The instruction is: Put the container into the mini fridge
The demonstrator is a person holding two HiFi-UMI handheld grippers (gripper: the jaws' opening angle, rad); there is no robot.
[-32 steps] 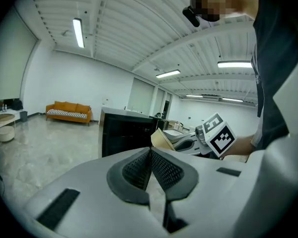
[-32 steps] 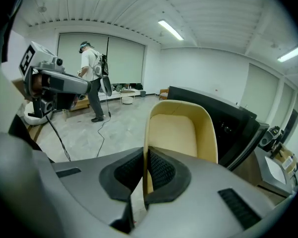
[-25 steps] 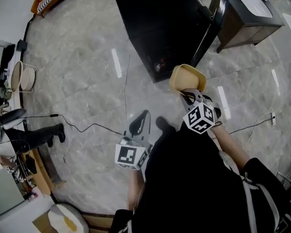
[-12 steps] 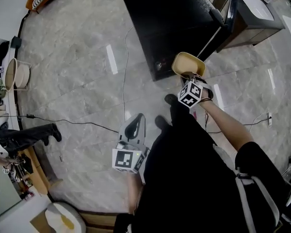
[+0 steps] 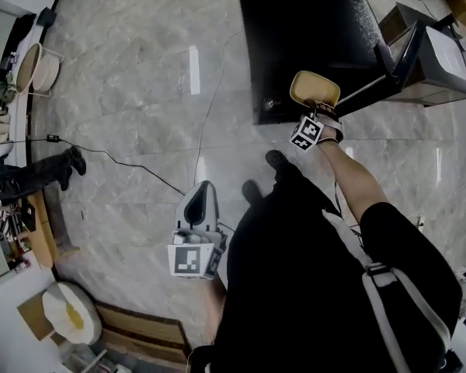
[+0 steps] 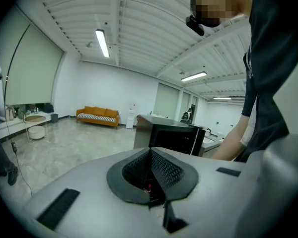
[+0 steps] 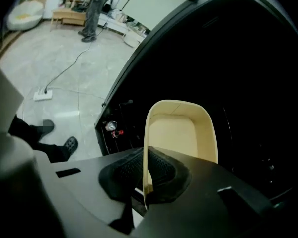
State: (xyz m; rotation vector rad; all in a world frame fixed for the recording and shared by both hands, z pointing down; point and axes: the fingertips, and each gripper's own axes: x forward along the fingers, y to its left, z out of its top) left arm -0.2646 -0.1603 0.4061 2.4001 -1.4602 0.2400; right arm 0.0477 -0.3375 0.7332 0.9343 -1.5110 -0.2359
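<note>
A cream, open-topped container (image 5: 314,89) hangs by its rim from my right gripper (image 5: 314,110), which is shut on its near wall. It sits right at the front edge of the black mini fridge (image 5: 311,29), whose door (image 5: 373,90) stands open to the right. In the right gripper view the container (image 7: 181,133) is tilted on edge in front of the dark fridge interior (image 7: 253,83), with the rim pinched between the pads (image 7: 164,170). My left gripper (image 5: 200,204) hangs low over the floor, shut and empty; its view shows the fridge (image 6: 174,135) ahead.
A black cable (image 5: 140,169) runs across the marble floor to a power strip (image 7: 42,95). A bystander's legs (image 5: 39,173) stand at the left by two round baskets (image 5: 31,68). A dark cabinet (image 5: 443,53) sits right of the fridge. The holder's shoes (image 5: 279,162) are near the fridge front.
My right gripper has carried the container forward and up to the fridge's open front. The head view has shifted closer to the fridge. The left gripper stays low and shut.
</note>
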